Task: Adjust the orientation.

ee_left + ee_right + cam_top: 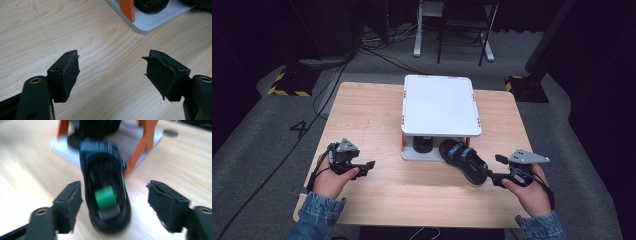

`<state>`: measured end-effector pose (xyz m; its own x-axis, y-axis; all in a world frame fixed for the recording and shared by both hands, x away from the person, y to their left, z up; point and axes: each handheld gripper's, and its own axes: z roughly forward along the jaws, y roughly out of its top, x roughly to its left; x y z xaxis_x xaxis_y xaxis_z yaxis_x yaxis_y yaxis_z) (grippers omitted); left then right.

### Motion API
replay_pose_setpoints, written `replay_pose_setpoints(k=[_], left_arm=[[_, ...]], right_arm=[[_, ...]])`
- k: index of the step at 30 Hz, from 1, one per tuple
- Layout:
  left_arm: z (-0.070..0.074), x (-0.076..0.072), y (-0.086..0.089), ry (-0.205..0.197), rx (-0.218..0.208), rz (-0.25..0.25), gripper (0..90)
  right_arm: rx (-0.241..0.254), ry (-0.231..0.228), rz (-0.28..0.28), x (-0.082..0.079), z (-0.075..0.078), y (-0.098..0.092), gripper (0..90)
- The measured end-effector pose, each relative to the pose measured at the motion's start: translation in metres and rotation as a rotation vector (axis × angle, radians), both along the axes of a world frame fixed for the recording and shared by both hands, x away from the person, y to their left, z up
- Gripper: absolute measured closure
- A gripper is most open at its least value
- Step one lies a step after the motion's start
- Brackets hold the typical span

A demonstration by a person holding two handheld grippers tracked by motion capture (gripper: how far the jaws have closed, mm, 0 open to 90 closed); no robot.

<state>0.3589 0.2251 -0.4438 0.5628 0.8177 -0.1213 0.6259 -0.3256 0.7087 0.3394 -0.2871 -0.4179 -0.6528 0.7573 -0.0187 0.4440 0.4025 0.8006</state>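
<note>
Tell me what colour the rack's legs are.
Orange legs on the white rack, clearest in the right gripper view.

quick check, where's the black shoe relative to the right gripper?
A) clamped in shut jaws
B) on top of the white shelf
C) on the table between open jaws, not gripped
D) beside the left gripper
C: in the right gripper view the right gripper has its jaws spread wide, with the black shoe lying on the table between them, a gap on either side.
</note>
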Motion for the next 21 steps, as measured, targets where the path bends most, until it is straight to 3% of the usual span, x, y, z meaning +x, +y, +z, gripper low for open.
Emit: replay_pose_setpoints(k=[2,4,7,11,14,17,19,21], left_arm=[[-0.001,0.001,-0.002,0.002,-0.001,-0.002,26.7],[0.000,0.002,-0.003,-0.001,0.000,-0.002,26.7],[0.000,0.004,-0.004,-0.004,0.002,-0.008,26.6],[-0.001,0.004,-0.006,0.001,0.003,-0.011,26.6],[-0.001,0.004,-0.005,0.001,0.004,-0.009,26.6],[-0.001,0.003,-0.005,0.003,0.007,-0.009,26.6],[-0.001,0.002,-0.006,0.002,0.008,-0.009,26.6],[-0.001,0.001,-0.006,0.003,0.005,-0.005,26.6]], right_arm=[[-0.111,0.024,0.052,0.000,-0.005,-0.001,31.1],[-0.096,0.070,0.087,0.000,-0.011,0.002,34.2],[-0.089,0.055,0.099,0.002,-0.020,0.009,34.7],[-0.086,0.049,0.077,0.005,-0.025,0.011,49.5],[-0.107,0.045,0.112,0.005,-0.021,0.008,69.3],[-0.067,0.080,0.112,0.005,-0.021,0.014,78.4],[-0.006,0.094,0.093,0.006,-0.019,0.018,79.5],[0.090,0.099,0.063,0.007,-0.015,0.020,79.4]])
